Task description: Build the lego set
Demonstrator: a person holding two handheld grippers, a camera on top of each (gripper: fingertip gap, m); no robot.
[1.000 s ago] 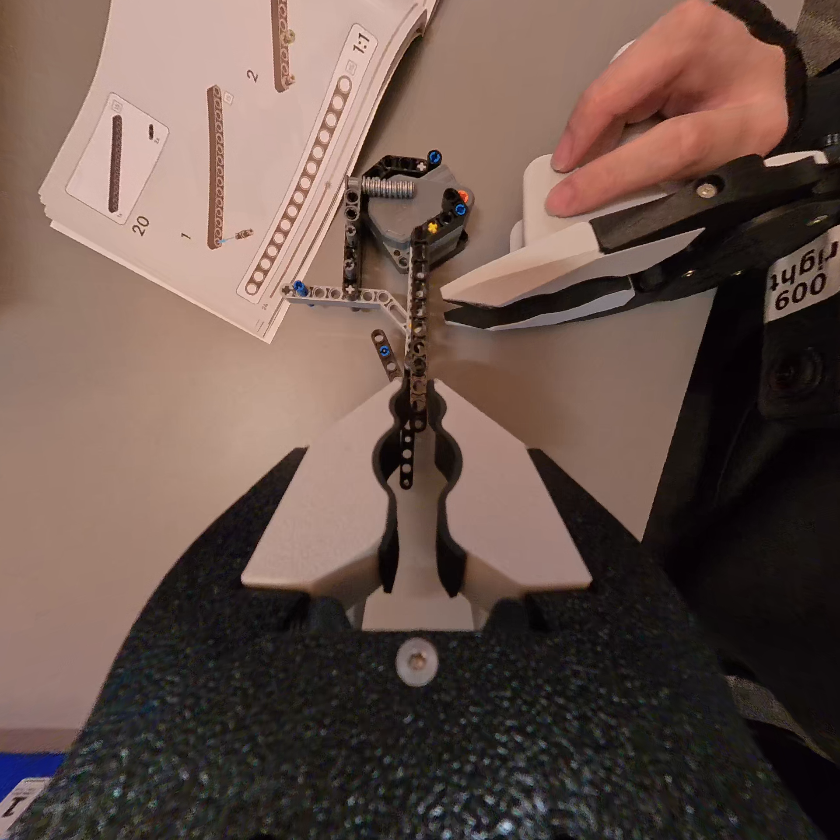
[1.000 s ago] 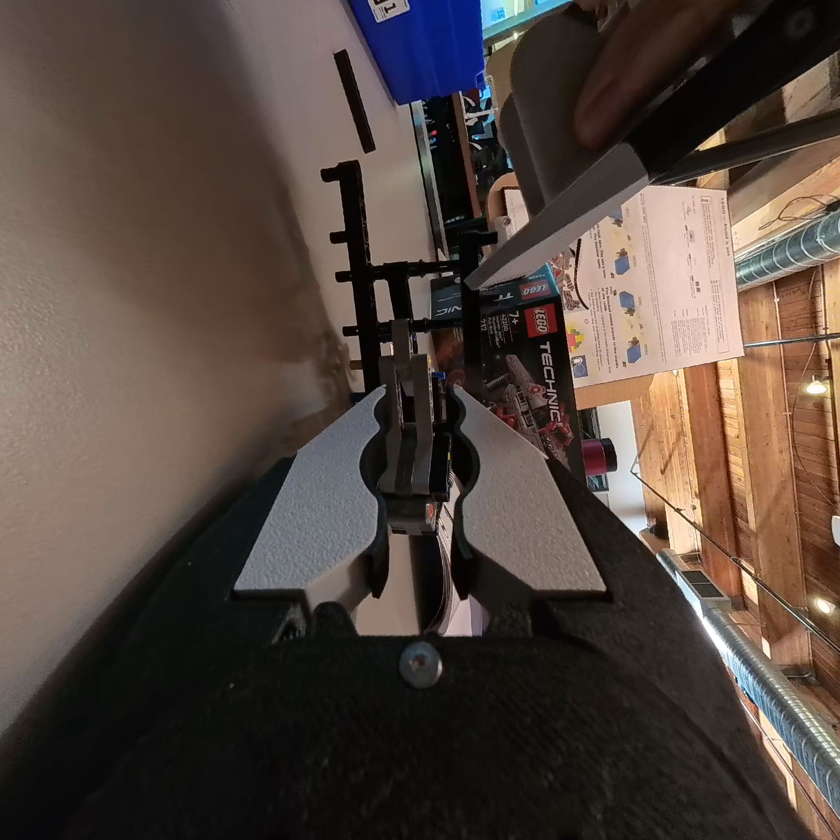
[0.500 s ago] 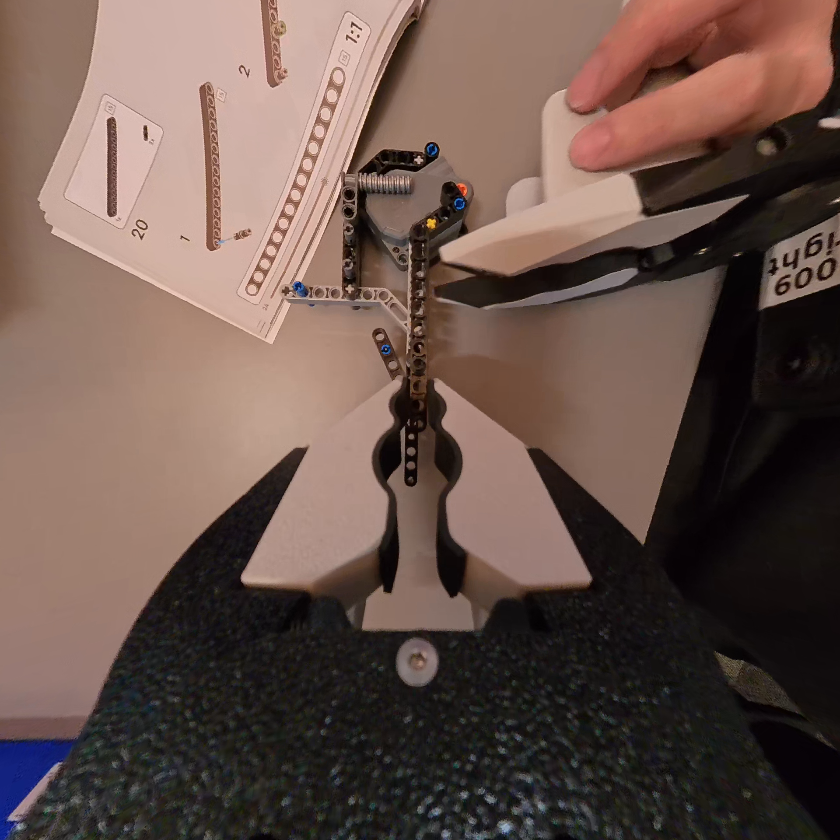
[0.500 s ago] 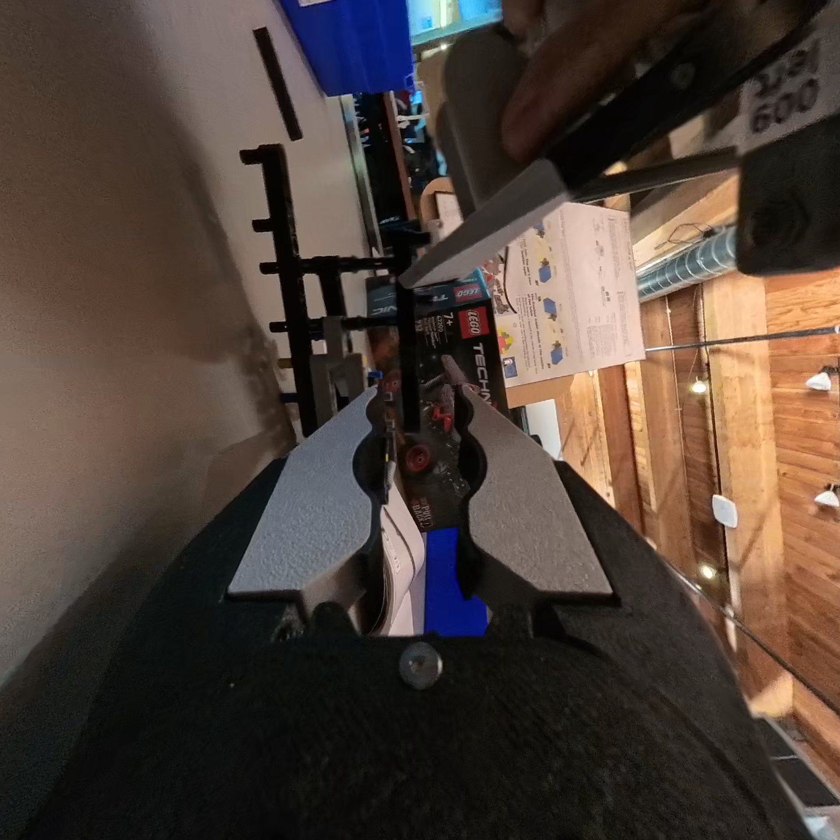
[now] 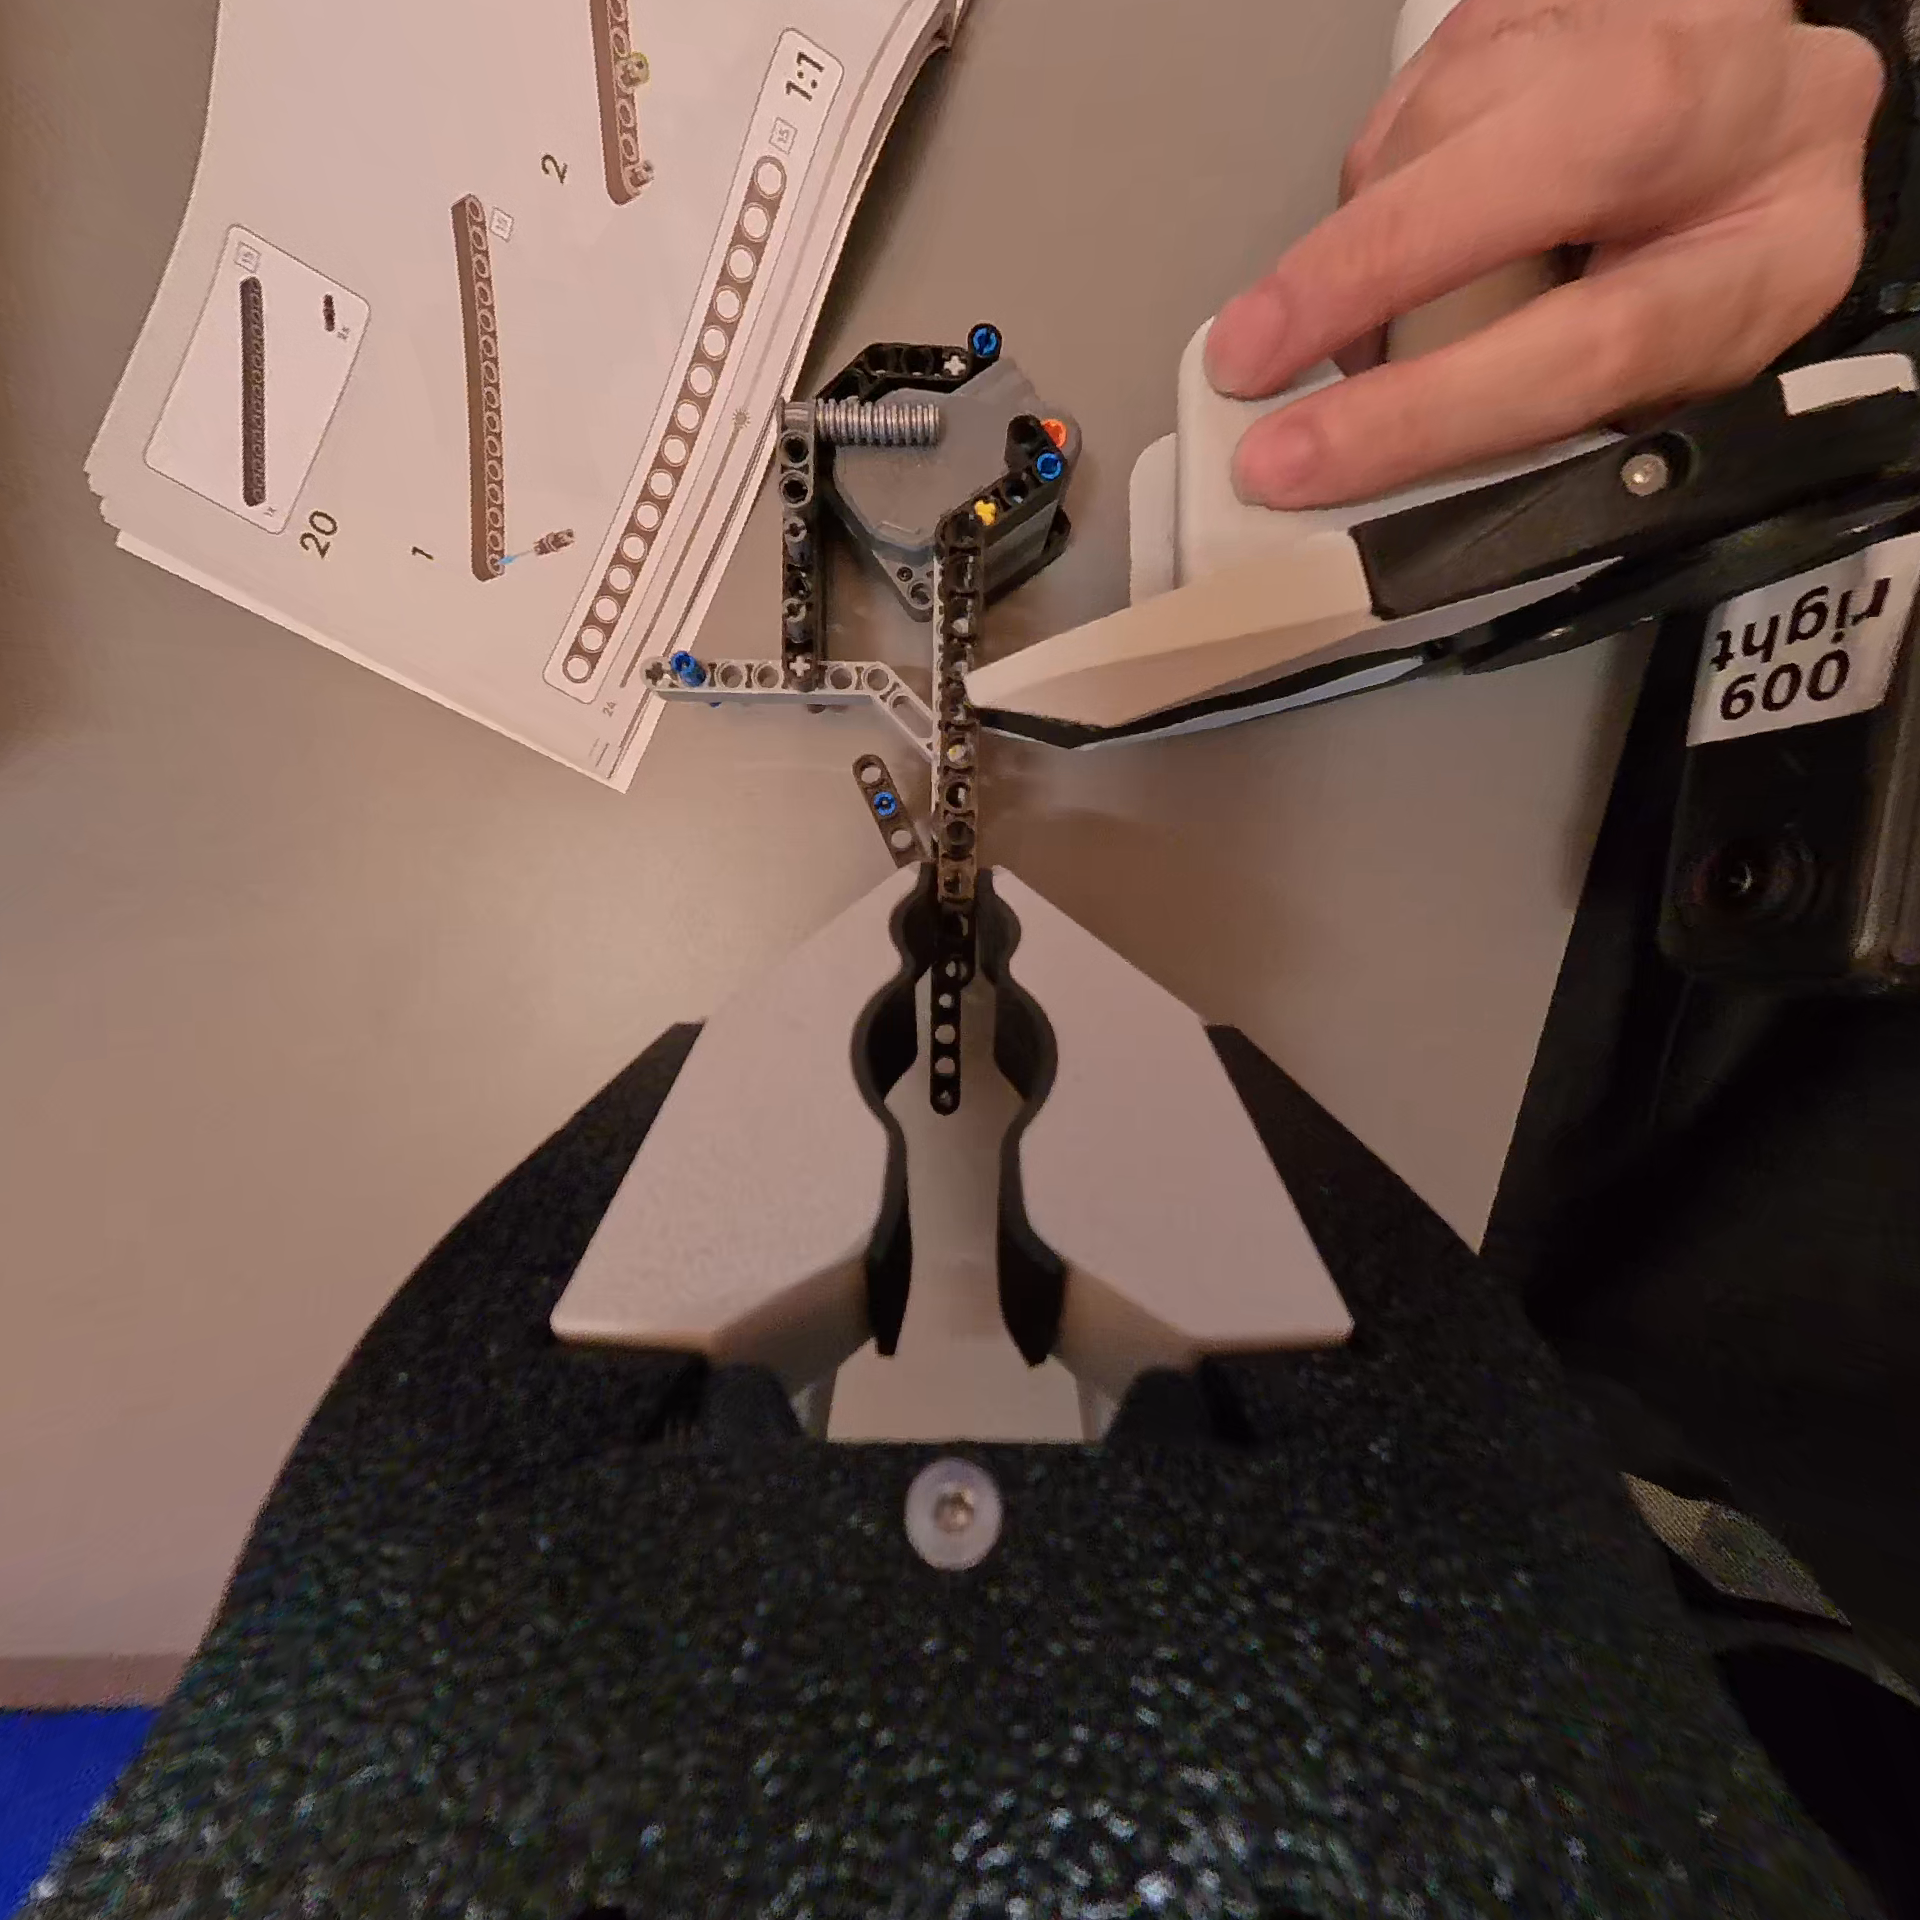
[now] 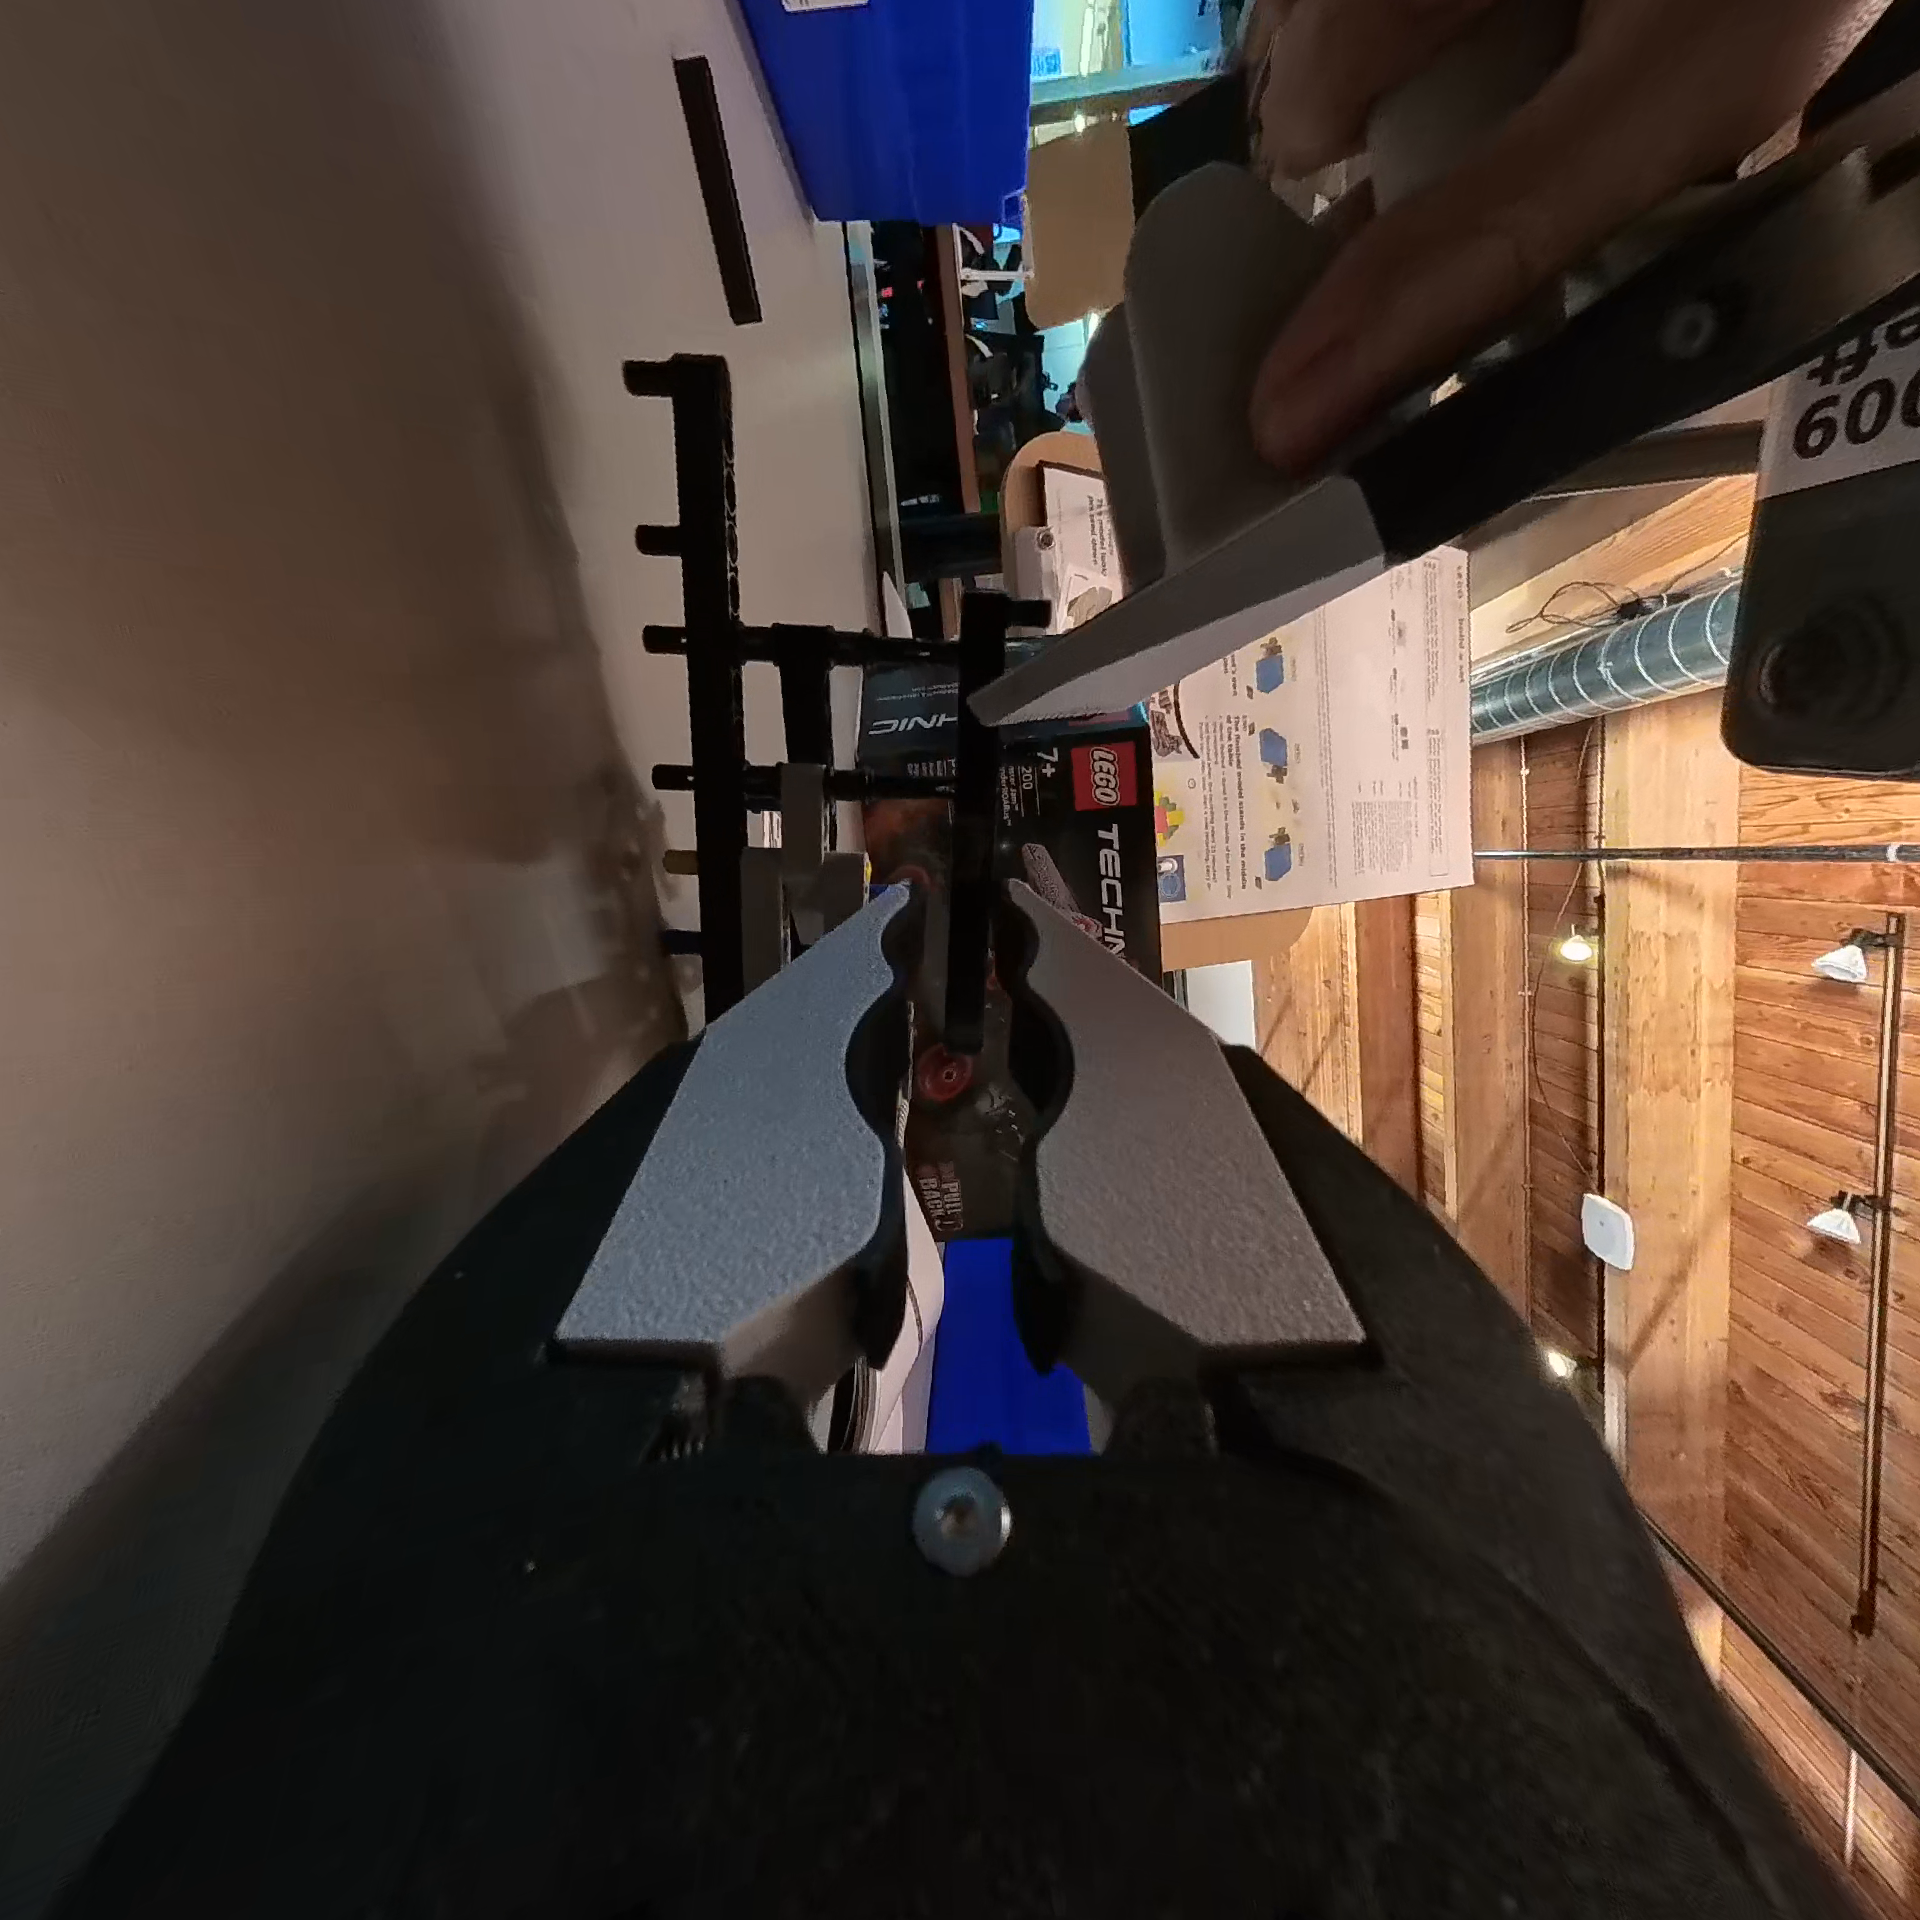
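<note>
Table [image 5: 260, 1039]: smooth beige, bare left of the build, blue bin [image 6: 894, 104] at its far edge. Instruction booklet [image 5: 416, 312], one, flat, upper left, its corner just beside the lego assembly [image 5: 904, 540]. The assembly is black and grey perforated beams with one metal spring. Left gripper [image 5: 954, 894] pinches its long black beam [image 5: 956, 790] near the lower end. Right gripper [image 6: 958, 904]: matte grey fingers [image 6: 769, 1122] slightly apart around the same beam; can't tell if gripping. One hand [image 5: 1558, 239] on its body.

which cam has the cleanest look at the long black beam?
Left wrist view: the long black beam shows face-on, its holes countable, its near end between the left gripper fingers. The right wrist view shows it only edge-on, a dark backlit bar between the right gripper fingers.
</note>
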